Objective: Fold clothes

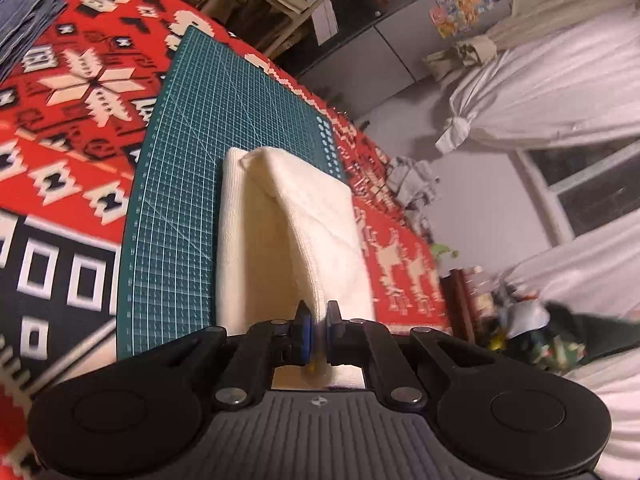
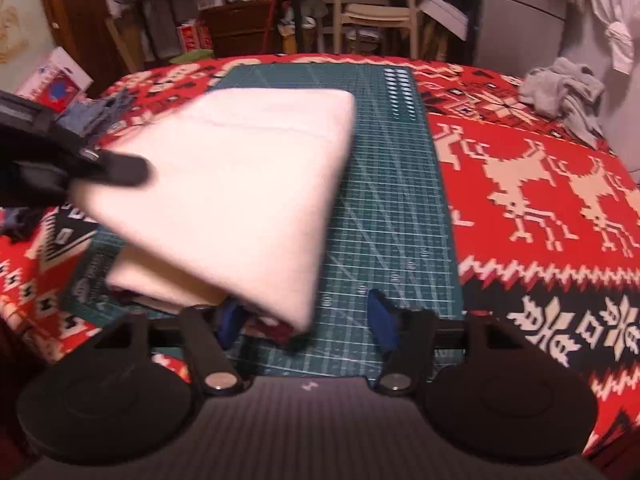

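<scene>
Centrally, a cream knitted garment is shown lying in layers on the green cutting mat, with one layer raised off the rest. An edge of the raised layer is pinched between the blue pads of the left gripper, whose jaws are closed down to the thickness of the cloth. In the right wrist view the same raised flap is seen stretched from that gripper, visible at the left edge of the frame, down toward the near edge of the mat. The right gripper is held with its jaws spread wide and nothing clamped between them; its left pad stands just beside the lower corner of the flap, but whether it touches the cloth cannot be told through the blur. A dark red patch is glimpsed under that corner and cannot be identified. Beyond the mat, the red patterned tablecloth is covered at one corner by a crumpled grey garment, and a stack of folded denim is seen at another. Risks are judged as follows: since the flap is held at a single point, its free corner could sag or twist and the layer be laid down skewed; a loose pinch on the thick knit could let the edge slip out; the lower layers could be dragged along the mat if the flap is pulled sideways.
</scene>
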{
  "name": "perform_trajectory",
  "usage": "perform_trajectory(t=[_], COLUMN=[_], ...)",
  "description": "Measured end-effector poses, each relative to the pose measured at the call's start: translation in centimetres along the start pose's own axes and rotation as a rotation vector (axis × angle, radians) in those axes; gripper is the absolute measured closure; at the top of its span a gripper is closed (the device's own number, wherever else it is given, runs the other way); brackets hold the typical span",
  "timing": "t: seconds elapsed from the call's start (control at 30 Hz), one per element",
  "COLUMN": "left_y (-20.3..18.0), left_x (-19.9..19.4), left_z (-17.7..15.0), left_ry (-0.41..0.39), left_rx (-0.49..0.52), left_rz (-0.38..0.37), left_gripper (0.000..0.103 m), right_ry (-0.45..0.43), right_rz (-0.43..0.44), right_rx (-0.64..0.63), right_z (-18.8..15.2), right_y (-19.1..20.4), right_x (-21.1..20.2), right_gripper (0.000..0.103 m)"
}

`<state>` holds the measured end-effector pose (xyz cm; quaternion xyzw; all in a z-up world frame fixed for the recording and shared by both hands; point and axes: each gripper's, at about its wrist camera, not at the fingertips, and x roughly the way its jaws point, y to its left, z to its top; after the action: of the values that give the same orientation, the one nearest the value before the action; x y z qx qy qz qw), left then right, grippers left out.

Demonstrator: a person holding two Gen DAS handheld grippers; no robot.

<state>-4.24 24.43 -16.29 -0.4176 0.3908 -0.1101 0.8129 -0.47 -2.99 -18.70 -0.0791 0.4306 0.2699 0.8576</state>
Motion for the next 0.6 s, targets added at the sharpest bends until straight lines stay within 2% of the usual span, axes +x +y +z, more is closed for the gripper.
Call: perform_trajectory(t=[0.17, 0.3, 0.43, 0.6], left_y=[3.2, 4.8, 4.9, 5.1], left_x=[0.7, 1.5, 1.4, 1.5], left_z=[-2.1, -2.8, -2.6, -2.5], left_ry=[0.004, 0.001, 0.014, 0.014], left_rx=[-0.108, -0.168, -0.161, -0.181], left_rz=[0.022, -0.03, -0.033, -0.048], left_gripper=[0.096, 0.096, 0.096, 0.095], right_ry=[-0.004, -0.003, 0.011, 0.003], right_rz=[0.003, 0.008, 0.027, 0.042], right_rx=[0.003, 0.0, 0.017, 0.074], right_z=[-0.1, -0.2, -0.1, -0.7], right_y=[0.0, -0.1, -0.6, -1.9], right_x=[-0.3, -0.4, -0.6, -3.1], right_gripper=[0.029, 0.029, 0.03, 0.031])
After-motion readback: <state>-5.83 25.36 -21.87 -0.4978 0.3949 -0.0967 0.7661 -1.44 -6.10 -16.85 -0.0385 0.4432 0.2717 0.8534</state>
